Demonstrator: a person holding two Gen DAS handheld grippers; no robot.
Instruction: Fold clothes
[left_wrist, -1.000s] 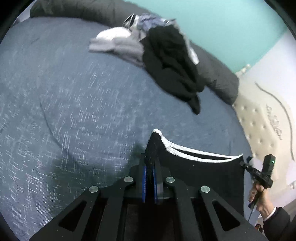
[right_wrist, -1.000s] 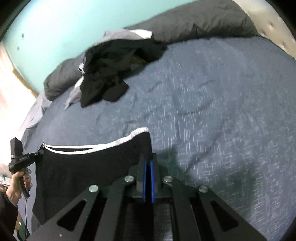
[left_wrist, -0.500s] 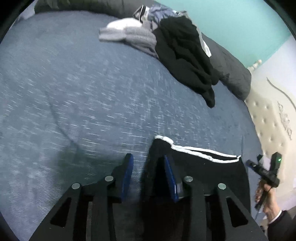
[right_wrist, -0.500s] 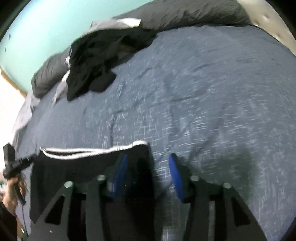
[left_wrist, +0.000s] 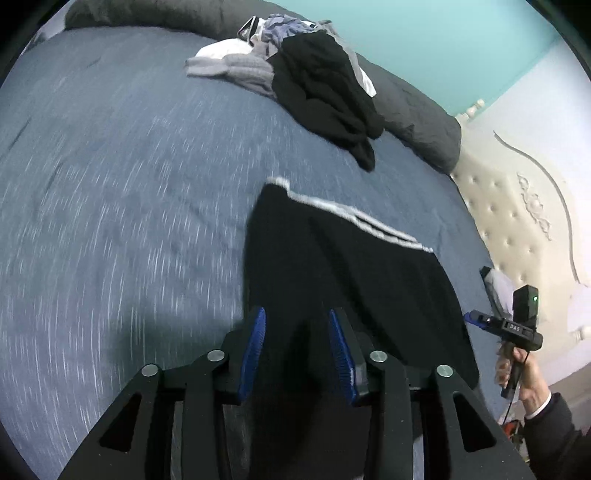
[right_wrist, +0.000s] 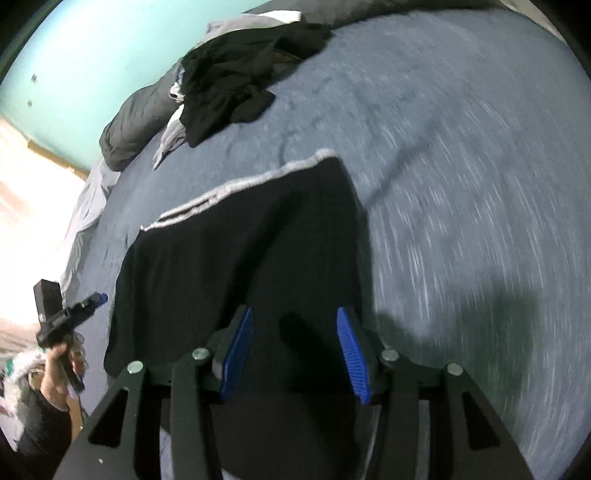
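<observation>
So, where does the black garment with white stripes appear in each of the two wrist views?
Left wrist: the black garment lies centre to right, stripes toward the far edge.
Right wrist: the black garment lies centre to left, stripes also far.
Shared landmark: the clothes pile on the bed beyond it.

Black gripper frames with cut-outs, silver screws, ribbed blue pads. Green light and white lettering on the right gripper. Dark sleeve, white cuff.
</observation>
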